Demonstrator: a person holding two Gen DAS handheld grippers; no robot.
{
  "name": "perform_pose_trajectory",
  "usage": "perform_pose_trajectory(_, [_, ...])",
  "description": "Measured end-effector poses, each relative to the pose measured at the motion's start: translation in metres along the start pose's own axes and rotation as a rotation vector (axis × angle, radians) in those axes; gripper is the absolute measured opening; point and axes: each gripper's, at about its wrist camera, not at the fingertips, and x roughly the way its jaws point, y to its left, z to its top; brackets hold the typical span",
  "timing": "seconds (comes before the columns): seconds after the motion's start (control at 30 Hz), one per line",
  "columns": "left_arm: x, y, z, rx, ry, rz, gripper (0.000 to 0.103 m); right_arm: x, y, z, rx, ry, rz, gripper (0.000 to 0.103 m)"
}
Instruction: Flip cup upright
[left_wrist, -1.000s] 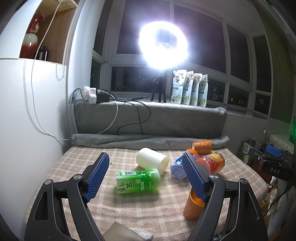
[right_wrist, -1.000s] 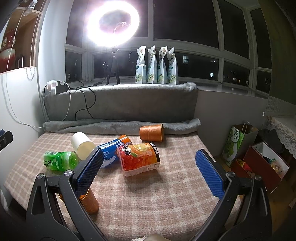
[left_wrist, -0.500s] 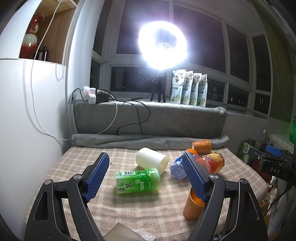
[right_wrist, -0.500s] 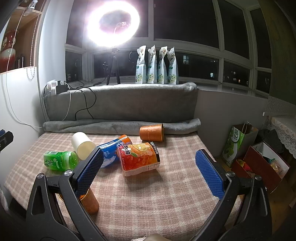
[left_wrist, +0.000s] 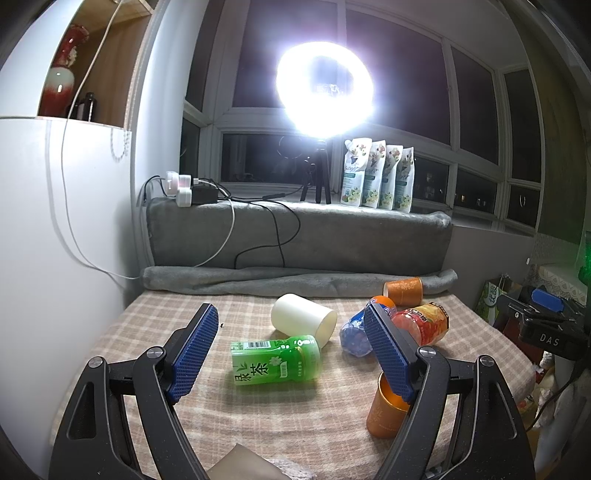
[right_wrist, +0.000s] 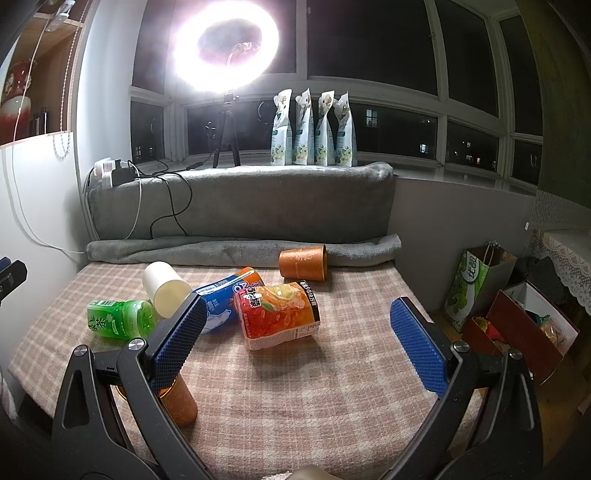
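Observation:
A cream cup (left_wrist: 303, 320) lies on its side on the checked cloth, also in the right wrist view (right_wrist: 165, 290). An orange cup (left_wrist: 403, 290) lies on its side at the back by the grey roll, also in the right wrist view (right_wrist: 303, 264). Another orange cup (left_wrist: 386, 410) stands upright at the front, partly behind a finger; in the right wrist view (right_wrist: 179, 402) it is partly behind my left finger. My left gripper (left_wrist: 291, 354) is open and empty above the cloth. My right gripper (right_wrist: 295, 339) is open and empty.
A green tea bottle (left_wrist: 275, 358), a blue bottle (right_wrist: 221, 301) and an orange-red bottle (right_wrist: 280, 314) lie among the cups. A grey blanket roll (right_wrist: 240, 251) bounds the back. A white wall (left_wrist: 48, 258) stands left. Bags and a box (right_wrist: 517, 325) sit off the right edge.

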Motion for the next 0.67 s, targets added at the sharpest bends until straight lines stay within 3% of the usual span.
perform_pose_trajectory(0.67, [0.0051, 0.0033, -0.0030, 0.001, -0.004, 0.007, 0.081, 0.0011, 0.0013, -0.0006, -0.001, 0.001, 0.001, 0.101])
